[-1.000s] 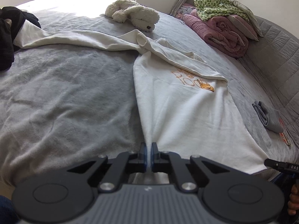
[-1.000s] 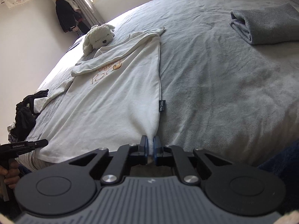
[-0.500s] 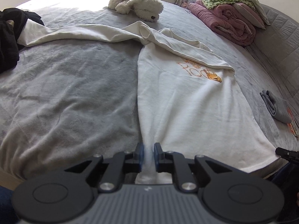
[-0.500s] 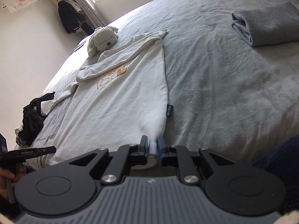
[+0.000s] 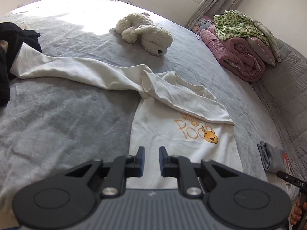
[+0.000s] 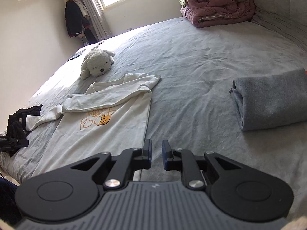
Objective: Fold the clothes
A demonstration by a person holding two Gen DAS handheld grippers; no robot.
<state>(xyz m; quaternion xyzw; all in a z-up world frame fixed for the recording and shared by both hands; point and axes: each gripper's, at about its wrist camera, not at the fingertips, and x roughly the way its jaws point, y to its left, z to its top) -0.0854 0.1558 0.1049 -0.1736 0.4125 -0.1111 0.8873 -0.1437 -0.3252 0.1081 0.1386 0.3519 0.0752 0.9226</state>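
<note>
On the grey bed (image 6: 191, 72) the white sweatshirt (image 5: 172, 140) is lying face up, its orange print showing and its hem toward the person. One sleeve is lying folded across the chest, while the other sleeve (image 5: 67, 67) is stretching far out to the left, with its cuff touching the black clothes (image 5: 11, 44). The left gripper (image 5: 151, 159) is hovering over the lower left part of the shirt with its jaws apart and nothing between them. The right gripper (image 6: 155, 154) is standing released too, just beside the right edge of the shirt, over the bed cover. A grey garment (image 6: 268, 99), already folded, is lying well apart on the right.

I judge that the step in hand is the sleeve folding: one side is done, the other not yet. The next move is probably calling for the left gripper to reach to the long sleeve, to pinch it near the cuff without catching the black clothes, and to bring it over the chest.
</note>
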